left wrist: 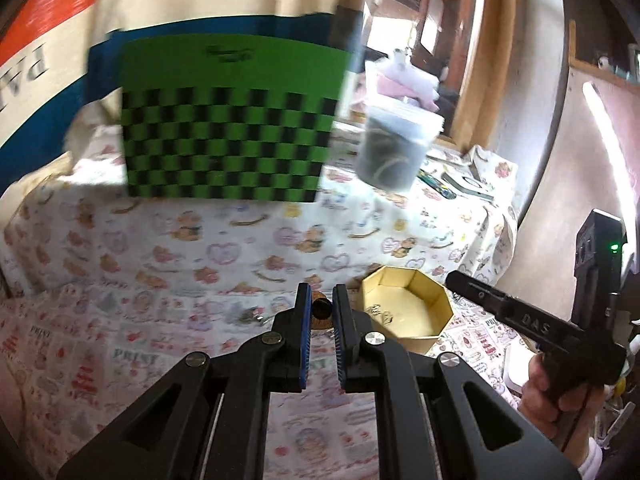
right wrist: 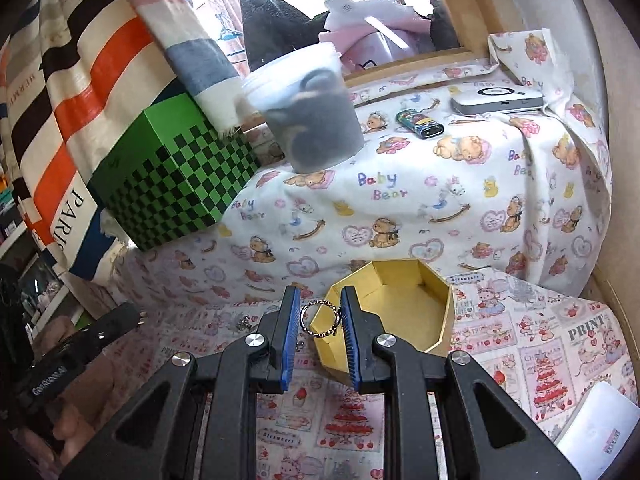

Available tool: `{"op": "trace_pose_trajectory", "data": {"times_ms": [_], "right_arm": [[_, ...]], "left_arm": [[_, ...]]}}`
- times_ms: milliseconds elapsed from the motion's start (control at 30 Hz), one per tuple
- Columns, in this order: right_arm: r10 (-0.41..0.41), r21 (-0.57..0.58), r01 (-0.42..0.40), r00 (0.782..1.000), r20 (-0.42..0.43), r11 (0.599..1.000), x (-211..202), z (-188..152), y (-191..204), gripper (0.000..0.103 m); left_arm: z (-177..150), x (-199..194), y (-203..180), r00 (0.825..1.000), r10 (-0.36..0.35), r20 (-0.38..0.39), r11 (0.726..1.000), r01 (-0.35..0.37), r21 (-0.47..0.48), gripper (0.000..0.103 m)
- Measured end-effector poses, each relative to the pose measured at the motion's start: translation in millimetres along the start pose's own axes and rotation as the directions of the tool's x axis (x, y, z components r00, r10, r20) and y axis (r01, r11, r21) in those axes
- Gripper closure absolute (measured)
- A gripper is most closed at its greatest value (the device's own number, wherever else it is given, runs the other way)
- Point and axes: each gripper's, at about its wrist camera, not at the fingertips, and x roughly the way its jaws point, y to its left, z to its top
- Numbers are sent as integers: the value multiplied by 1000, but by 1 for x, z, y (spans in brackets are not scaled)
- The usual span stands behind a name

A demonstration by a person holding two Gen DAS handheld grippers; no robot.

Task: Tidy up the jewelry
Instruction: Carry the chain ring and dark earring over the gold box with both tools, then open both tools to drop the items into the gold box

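1. Bear-print cloth covers the bench, with a striped bag and a mirror at the back.
2. Far left stands a green checkered box, well clear of the work.
3. Left gripper has its jaws narrowly parted around a small dark round piece; I cannot tell whether the pads actually pinch it.
4. Loose silver jewelry lies on the cloth just left of the grippers, probably waiting its turn.
5. Right gripper clamps a silver ring upright, held just beside the near wall of the gold octagonal box, likely for dropping in.
6. That near wall stands in the way; the ring must clear it.
7. Behind, a plastic tub, a lighter and a white device sit apart.
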Motion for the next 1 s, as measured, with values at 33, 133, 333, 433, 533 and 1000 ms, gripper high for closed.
{"op": "trace_pose_trajectory", "data": {"times_ms": [33,133,333,433,533,1000], "right_arm": [[23,25,-23,1000,-14,999,1,0,-3,81],[33,61,-32,999,-21,998,1,2,-10,81],[3,110,2,999,-50,994,13,1,-28,81],[-53,121,61,996,-66,991,19,1,-39,81],[-126,118,133,990,-66,984,20,2,-47,81],[-159,144,175,980,-117,974,31,0,-61,81]], "left_arm": [[2,5,-7,1000,6,-4,1000,-6,4,94],[6,23,-23,999,-20,-38,1000,20,1,94],[-1,68,-44,986,-86,-145,996,81,-34,94],[-10,81,-55,985,-81,-155,997,80,-13,94],[-15,97,-64,977,-96,-189,995,97,-4,94],[-28,115,-76,969,-133,-208,989,144,36,93]]}}
